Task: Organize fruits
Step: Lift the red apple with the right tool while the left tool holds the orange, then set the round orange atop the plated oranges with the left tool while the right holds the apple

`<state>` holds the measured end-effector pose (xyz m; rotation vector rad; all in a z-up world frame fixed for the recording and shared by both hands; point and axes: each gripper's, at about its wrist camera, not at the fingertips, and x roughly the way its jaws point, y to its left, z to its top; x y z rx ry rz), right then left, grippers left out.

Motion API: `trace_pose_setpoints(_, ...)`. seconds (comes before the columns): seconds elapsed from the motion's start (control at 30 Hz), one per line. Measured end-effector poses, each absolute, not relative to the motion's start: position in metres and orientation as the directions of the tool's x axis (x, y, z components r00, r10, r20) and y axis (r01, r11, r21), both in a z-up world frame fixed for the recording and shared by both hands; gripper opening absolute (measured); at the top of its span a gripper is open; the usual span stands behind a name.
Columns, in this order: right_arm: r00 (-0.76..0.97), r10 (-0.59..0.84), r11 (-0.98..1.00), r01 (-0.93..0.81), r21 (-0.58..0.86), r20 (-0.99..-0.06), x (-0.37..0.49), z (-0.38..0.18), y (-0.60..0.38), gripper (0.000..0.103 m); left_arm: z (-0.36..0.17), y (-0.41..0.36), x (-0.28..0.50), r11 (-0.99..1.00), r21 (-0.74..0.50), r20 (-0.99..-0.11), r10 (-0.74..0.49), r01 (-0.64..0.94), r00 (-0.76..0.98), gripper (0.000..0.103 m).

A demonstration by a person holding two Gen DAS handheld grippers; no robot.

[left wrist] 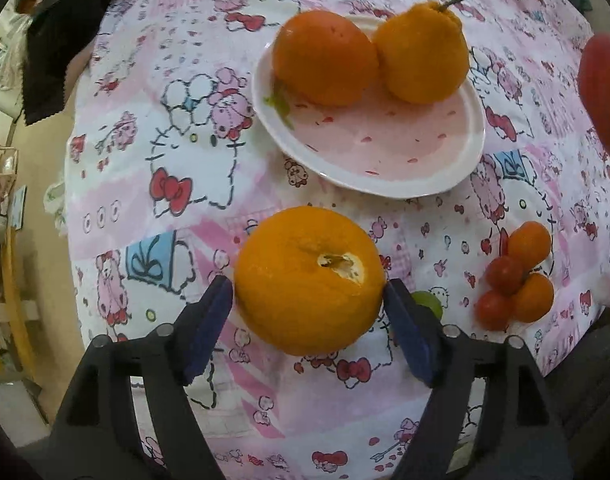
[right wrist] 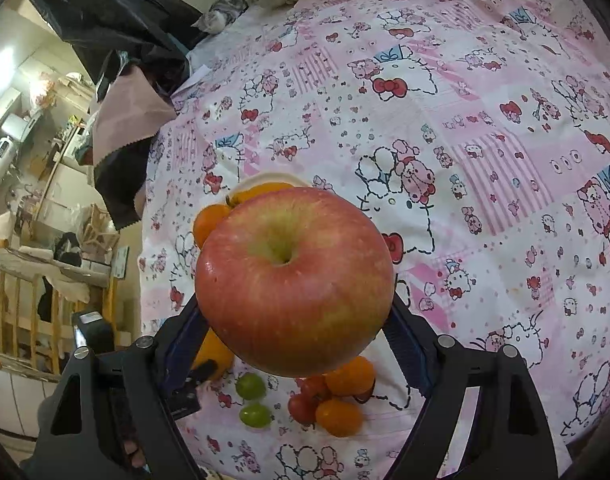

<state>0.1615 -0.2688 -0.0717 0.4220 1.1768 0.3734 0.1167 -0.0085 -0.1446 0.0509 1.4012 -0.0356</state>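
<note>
In the left wrist view my left gripper [left wrist: 308, 292] has its blue pads on both sides of a large orange [left wrist: 308, 278] above the patterned cloth. Beyond it a white and pink plate [left wrist: 385, 148] holds an orange [left wrist: 325, 56] and a bumpy stemmed orange [left wrist: 423, 52]. In the right wrist view my right gripper [right wrist: 295, 312] is shut on a red and green apple [right wrist: 295, 280], held above the table. The apple also shows at the right edge of the left wrist view [left wrist: 603, 92].
Small orange and red tomatoes [left wrist: 515, 276] cluster at the right; they also show in the right wrist view [right wrist: 333, 396] beside two green grapes [right wrist: 253, 398]. A black and pink cloth [right wrist: 125, 128] hangs at the table's left edge, with room clutter beyond.
</note>
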Motion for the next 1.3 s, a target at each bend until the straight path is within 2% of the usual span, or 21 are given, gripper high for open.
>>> trace_pose_setpoints(0.1,0.337,0.503,0.855,-0.061,0.515,-0.796,0.162,-0.070,-0.269,0.086,-0.146,-0.018,0.123,0.995,0.051,-0.989,0.037,0.091,0.146,0.076)
trace_pose_setpoints(0.2,0.330,0.514,0.849,-0.060,0.525,-0.792,0.163,-0.071,-0.270,0.086,-0.157,-0.029,0.129,0.985,0.102,-0.993,0.091,0.140,0.077,0.081)
trace_pose_setpoints(0.33,0.327,0.512,0.850,-0.058,0.524,-0.795,0.164,-0.071,-0.272,0.086,-0.148,-0.033,0.127,0.981,0.110,-0.987,0.089,0.162,0.131,0.070)
trace_pose_setpoints(0.5,0.340,0.530,0.839,-0.078,0.539,-0.777,0.161,-0.064,-0.274,0.086,-0.125,-0.021,0.123,0.995,0.042,-0.981,0.023,0.093,0.194,0.068)
trace_pose_setpoints(0.7,0.394,0.558,0.820,-0.128,0.558,-0.730,0.160,-0.043,-0.273,0.086,-0.068,-0.011,0.127,0.999,-0.016,-0.944,-0.031,0.047,0.327,0.068)
trace_pose_setpoints(0.97,0.424,0.574,0.806,-0.143,0.574,-0.701,0.175,-0.033,-0.270,0.086,-0.017,-0.008,0.188,0.997,-0.063,-0.894,-0.073,0.037,0.442,0.068)
trace_pose_setpoints(1.13,0.418,0.569,0.809,-0.129,0.573,-0.708,0.193,-0.041,-0.268,0.086,-0.023,-0.018,0.233,0.994,-0.086,-0.886,-0.109,0.071,0.451,0.068)
trace_pose_setpoints(1.3,0.407,0.563,0.811,-0.104,0.575,-0.719,0.206,-0.050,-0.267,0.086,-0.057,-0.030,0.279,0.993,-0.096,-0.900,-0.119,0.075,0.418,0.068)
